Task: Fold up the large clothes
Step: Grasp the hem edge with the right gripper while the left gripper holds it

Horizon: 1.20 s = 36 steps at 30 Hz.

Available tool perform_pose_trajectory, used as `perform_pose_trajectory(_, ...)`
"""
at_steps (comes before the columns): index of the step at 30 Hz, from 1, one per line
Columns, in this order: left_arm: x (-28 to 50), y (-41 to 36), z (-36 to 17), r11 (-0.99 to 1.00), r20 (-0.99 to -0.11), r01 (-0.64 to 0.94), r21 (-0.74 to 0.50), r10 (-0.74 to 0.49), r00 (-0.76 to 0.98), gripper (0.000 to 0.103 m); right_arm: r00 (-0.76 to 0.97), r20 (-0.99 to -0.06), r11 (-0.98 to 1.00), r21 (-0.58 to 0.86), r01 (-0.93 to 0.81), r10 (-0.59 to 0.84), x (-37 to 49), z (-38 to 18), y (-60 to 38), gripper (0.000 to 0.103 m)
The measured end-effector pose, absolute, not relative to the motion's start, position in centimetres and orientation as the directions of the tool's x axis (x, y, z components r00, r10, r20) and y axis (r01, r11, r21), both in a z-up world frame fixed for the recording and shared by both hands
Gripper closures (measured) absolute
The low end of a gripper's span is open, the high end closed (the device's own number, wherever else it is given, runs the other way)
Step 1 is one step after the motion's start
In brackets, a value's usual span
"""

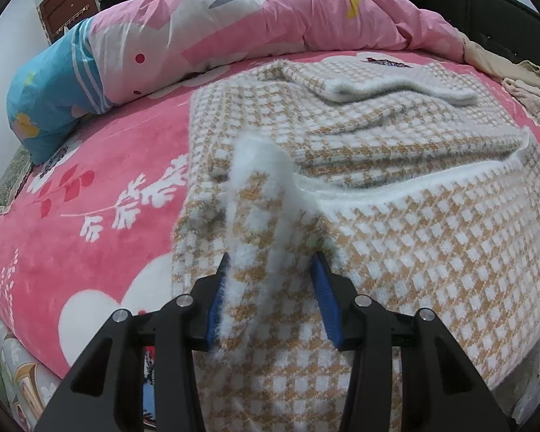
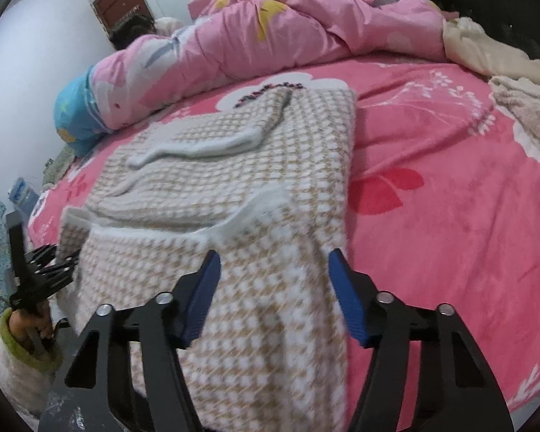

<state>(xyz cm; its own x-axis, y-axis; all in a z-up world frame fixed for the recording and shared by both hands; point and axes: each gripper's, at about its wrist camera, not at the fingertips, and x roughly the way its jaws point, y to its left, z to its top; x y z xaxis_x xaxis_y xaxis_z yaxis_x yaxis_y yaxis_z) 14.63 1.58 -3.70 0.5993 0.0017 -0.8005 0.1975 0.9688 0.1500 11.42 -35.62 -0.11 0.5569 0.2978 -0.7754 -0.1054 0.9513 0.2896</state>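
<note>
A tan-and-white houndstooth sweater (image 1: pixel 396 136) lies on the pink bed, its sleeves folded over the body. It also shows in the right wrist view (image 2: pixel 234 165). Its white-trimmed hem end is lifted toward both cameras. My left gripper (image 1: pixel 271 262) has its blue pads on either side of a bunched fold at the hem's left corner. My right gripper (image 2: pixel 273 259) has its jaws apart around the hem's right part, with the cloth draped between the pads. The left gripper and the hand holding it show at the left edge of the right wrist view (image 2: pixel 36 273).
The sweater rests on a pink floral blanket (image 1: pixel 90 194), also in the right wrist view (image 2: pixel 432 198). A pink quilt (image 1: pixel 270 10) with a blue end is heaped at the back. Beige clothes (image 2: pixel 514 82) lie at the far right. A dark headboard (image 1: pixel 504 3) stands behind.
</note>
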Motion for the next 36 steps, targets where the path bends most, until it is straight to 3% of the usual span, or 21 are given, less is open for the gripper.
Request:
perform_pose_trajectory(10, 14.6, 1.6, -3.7, 0.969, -0.799, 0.197, 0.152, 0.003, 0.601, 0.060, 0.495, -0.812, 0.949, 0.296, -0.108, 0.310, 11.7, -1.5, -35.8, 0.065)
perform_pose_trajectory(21, 14.6, 1.6, -3.7, 0.969, -0.799, 0.194, 0.151, 0.004, 0.601, 0.060, 0.450, -0.833, 0.946, 0.275, -0.170, 0.323, 11.1, -1.5, -34.3, 0.066)
perform_pose_trajectory(27, 14.6, 1.7, -3.6, 0.970, -0.800, 0.194, 0.150, 0.003, 0.600, 0.060, 0.437, -0.837, 0.944, 0.302, -0.133, 0.329, 13.4, -3.0, -34.3, 0.073)
perform_pose_trajectory(36, 14.6, 1.5, -3.6, 0.968, -0.799, 0.194, 0.157, 0.009, 0.602, 0.060, 0.429, -0.858, 0.957, 0.218, -0.192, 0.282, 11.4, -2.2, -32.9, 0.085)
